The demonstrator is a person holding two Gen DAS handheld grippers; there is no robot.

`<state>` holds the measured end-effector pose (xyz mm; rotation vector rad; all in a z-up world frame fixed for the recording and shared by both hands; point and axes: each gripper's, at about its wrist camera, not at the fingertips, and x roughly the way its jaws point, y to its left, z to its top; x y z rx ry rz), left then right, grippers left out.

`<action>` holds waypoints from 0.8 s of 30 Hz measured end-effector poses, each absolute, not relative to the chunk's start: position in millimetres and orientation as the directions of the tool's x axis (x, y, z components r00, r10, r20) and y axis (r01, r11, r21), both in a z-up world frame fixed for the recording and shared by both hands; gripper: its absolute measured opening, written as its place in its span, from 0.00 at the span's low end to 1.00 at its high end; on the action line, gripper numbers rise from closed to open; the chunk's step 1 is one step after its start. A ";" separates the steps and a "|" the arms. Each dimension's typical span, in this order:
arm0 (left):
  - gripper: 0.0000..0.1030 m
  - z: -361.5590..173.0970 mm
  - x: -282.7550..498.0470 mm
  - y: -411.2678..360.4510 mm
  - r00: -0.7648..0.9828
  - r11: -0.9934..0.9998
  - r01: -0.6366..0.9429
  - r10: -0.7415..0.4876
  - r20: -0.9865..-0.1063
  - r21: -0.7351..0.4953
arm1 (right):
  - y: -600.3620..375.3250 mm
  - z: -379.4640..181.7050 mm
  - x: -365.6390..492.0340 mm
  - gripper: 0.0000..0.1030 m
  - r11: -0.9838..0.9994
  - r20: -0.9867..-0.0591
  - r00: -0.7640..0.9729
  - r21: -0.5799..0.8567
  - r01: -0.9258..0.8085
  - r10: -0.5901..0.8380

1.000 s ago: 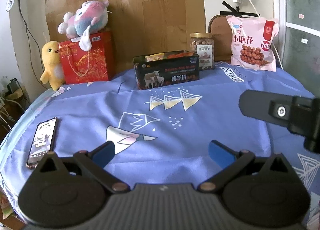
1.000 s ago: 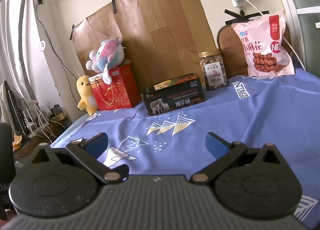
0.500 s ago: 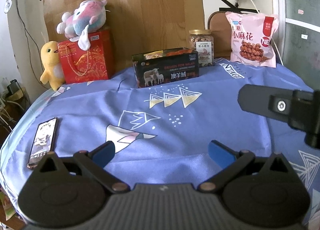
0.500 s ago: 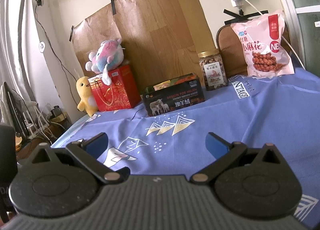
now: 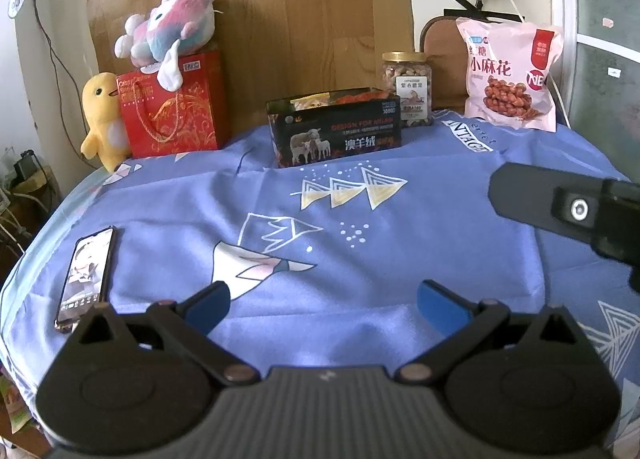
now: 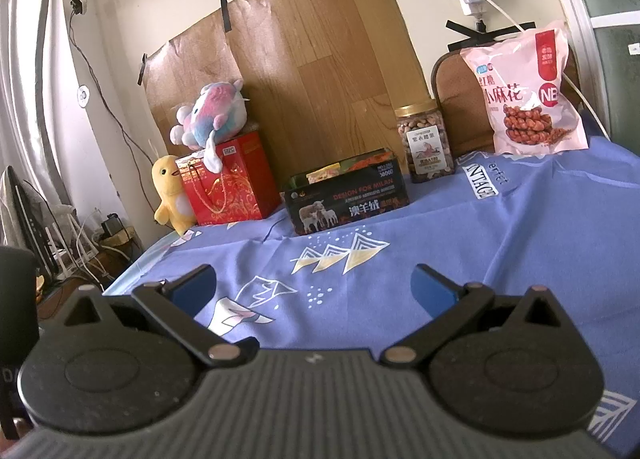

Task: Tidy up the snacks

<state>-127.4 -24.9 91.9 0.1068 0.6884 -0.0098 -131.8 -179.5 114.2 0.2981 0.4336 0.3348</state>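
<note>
Across the lower part of both wrist views, each tool spreads its blue-padded fingers wide with nothing between them: the left tool and the right tool hover above the blue patterned cloth covering the surface. At upper centre of the frame stands the black box with snack packets showing in its open top. Just right of it is a jar of nuts, then a pink snack bag propped upright. A phone lies at lower left.
</note>
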 end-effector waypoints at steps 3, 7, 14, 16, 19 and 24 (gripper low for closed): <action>1.00 92.1 -126.5 -24.8 0.770 0.995 0.043 0.028 -0.637 0.094 | -179.8 115.3 -132.0 1.00 0.903 -0.354 0.856 0.350 -0.251 0.376; 1.00 92.2 -125.6 -24.4 0.769 0.995 0.037 0.033 -0.638 0.096 | -179.7 115.7 -131.7 1.00 0.901 -0.358 0.854 0.352 -0.252 0.378; 1.00 91.7 -123.2 -23.5 0.765 0.995 0.028 0.042 -0.643 0.099 | -179.2 116.3 -131.4 1.00 0.901 -0.356 0.854 0.352 -0.252 0.379; 1.00 92.0 -122.9 -24.0 0.764 0.995 0.027 0.043 -0.644 0.098 | -179.5 116.2 -131.4 1.00 0.901 -0.357 0.854 0.353 -0.251 0.378; 1.00 92.1 -122.8 -23.9 0.765 0.995 0.026 0.044 -0.642 0.099 | -179.9 116.3 -131.3 1.00 0.901 -0.354 0.855 0.353 -0.252 0.378; 1.00 92.3 -122.1 -23.3 0.765 0.995 0.026 0.045 -0.643 0.100 | -179.6 117.2 -131.2 1.00 0.901 -0.353 0.856 0.353 -0.253 0.379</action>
